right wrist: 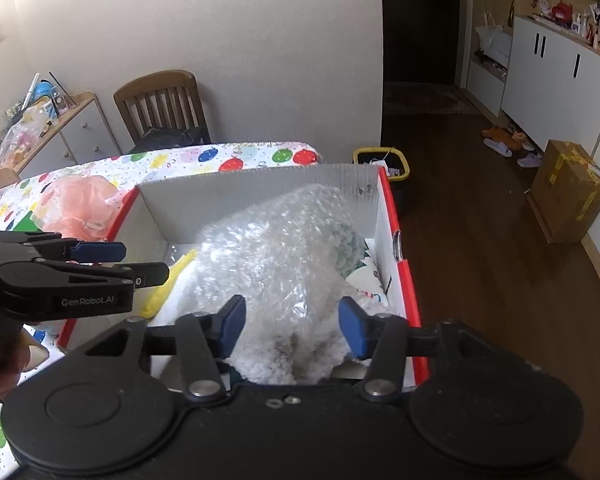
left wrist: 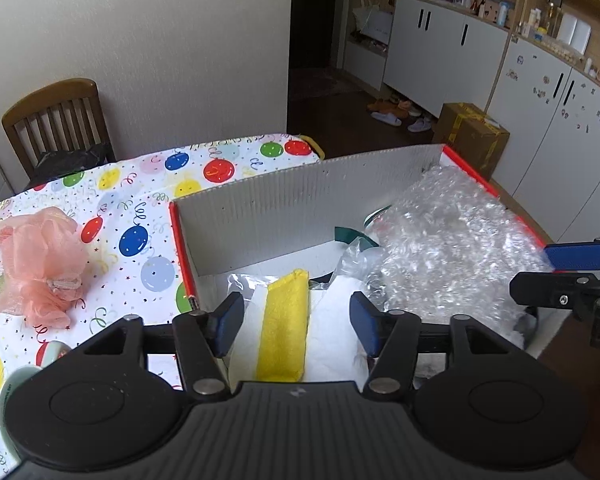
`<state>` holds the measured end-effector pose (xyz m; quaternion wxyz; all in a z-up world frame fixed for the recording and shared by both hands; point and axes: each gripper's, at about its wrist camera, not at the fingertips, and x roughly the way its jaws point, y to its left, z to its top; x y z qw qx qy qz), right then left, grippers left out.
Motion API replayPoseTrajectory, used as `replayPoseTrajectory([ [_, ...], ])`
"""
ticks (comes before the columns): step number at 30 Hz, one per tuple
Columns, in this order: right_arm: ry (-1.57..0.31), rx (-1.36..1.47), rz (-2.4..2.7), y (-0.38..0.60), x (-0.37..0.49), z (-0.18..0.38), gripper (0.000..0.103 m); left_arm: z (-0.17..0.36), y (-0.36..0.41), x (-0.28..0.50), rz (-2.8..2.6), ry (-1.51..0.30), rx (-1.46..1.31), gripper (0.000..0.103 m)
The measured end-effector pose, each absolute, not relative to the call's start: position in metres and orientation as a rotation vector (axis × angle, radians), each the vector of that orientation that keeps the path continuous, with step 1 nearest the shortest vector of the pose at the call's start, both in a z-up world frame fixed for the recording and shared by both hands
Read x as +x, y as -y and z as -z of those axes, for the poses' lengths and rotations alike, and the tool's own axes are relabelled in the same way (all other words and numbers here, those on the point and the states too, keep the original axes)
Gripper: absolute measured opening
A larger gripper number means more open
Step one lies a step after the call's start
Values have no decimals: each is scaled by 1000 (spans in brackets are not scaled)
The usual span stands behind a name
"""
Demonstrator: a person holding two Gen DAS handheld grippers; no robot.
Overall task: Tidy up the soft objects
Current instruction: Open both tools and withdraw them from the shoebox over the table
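A red-edged cardboard box (left wrist: 260, 216) (right wrist: 260, 184) stands at the table's right end. In it lie a yellow cloth (left wrist: 284, 332) (right wrist: 160, 296) on white padding (left wrist: 332, 344), a wad of bubble wrap (left wrist: 452, 240) (right wrist: 276, 248) and a white fluffy item (right wrist: 300, 352). My left gripper (left wrist: 296, 324) is open above the yellow cloth, not touching it; it also shows in the right wrist view (right wrist: 132, 262). My right gripper (right wrist: 292, 328) is open over the bubble wrap and the fluffy item; it also shows in the left wrist view (left wrist: 548, 268). A pink mesh bath pouf (left wrist: 40, 264) (right wrist: 84, 204) lies on the table left of the box.
The table has a balloon-print cloth (left wrist: 140, 208). A wooden chair (left wrist: 60, 120) stands behind it by the wall. A cup (left wrist: 24, 376) sits at the near left. A yellow bin (right wrist: 384, 160) and a cardboard parcel (right wrist: 568, 188) stand on the floor to the right.
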<state>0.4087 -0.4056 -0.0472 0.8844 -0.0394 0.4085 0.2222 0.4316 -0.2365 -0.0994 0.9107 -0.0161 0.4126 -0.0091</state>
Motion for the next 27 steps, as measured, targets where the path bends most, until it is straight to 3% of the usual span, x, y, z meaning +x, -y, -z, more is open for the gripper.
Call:
replayPoseTrajectory([
  [6,-808,-112,-482,401,394,34,65,81,235,412,33,-810,-34,66],
  [15,-750,-113,-565,390,366,12,83,47,222,371,55,-740,-55,81],
  [27,-701,-126,-694,332,343,-15,94,24,152,317,43,-700,-181,89],
])
